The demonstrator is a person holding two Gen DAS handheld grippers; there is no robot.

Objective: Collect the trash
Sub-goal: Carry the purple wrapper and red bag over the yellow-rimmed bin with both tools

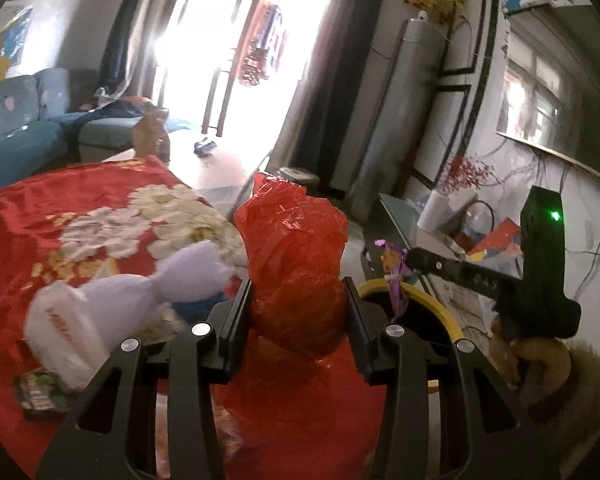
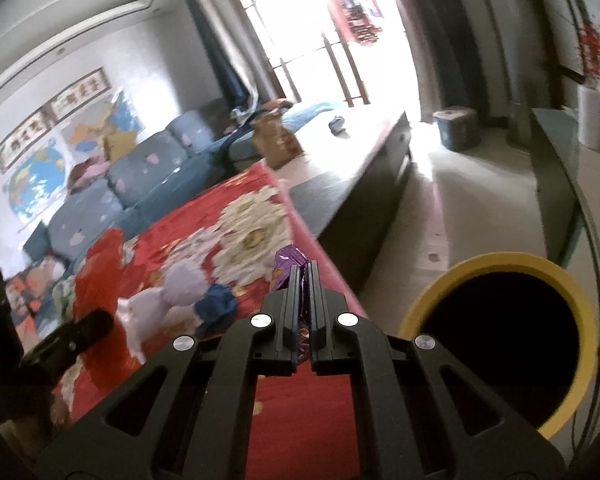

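Your left gripper [image 1: 298, 308] is pinching the red plastic bag [image 1: 296, 264] at frame centre; your right gripper [image 2: 305, 292] is clamping the purple wrapper [image 2: 288, 264], left of the yellow-rimmed bin [image 2: 496, 264].

Daylight enters through the tall glass balcony doors [image 1: 236, 40], blown out to white in both views, with glare spilling across the pale tiled floor [image 2: 432, 208]. Foreground is dim. Motion blur smears the white plush toy [image 1: 112, 304]. Fisheye bending with black vignette at the corners.
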